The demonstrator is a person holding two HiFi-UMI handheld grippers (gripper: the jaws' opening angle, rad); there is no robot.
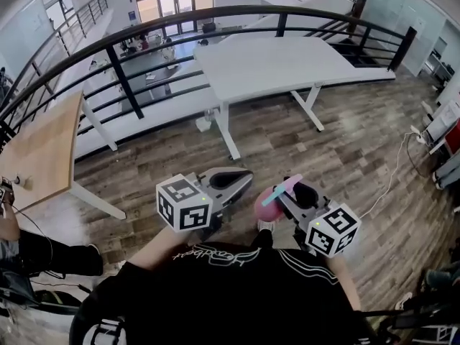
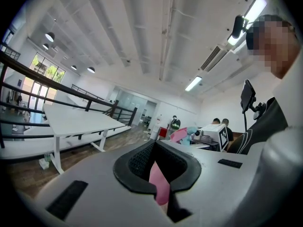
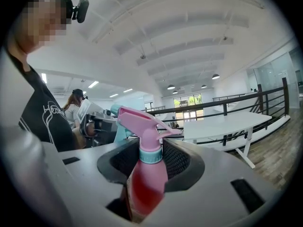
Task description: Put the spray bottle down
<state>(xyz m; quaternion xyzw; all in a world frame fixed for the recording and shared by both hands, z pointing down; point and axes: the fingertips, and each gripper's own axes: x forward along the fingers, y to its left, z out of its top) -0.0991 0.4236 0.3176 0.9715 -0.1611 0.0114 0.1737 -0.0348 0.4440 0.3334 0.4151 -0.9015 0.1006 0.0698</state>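
The left claw (image 2: 158, 164) is pinched together on a thin pink strip (image 2: 159, 188). The right claw (image 3: 151, 161) clamps the bottle (image 3: 144, 174) above the floor (image 1: 345, 142). It looks not yet set down; next, reach the white surface (image 1: 287, 63), lower it upright, then release.

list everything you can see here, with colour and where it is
spray bottle: 1, pink with teal collar, between the right gripper's jaws
pink strip: 1, pink, between the left gripper's jaws; what it is unclear
white table: 1, white, ahead on the floor
wooden table: 1, light wood, far left
railing: 1, black, curving behind the tables
cable: 1, white, floor at right
left gripper: 1, grey, shut on the pink strip
right gripper: 1, grey, shut on the spray bottle
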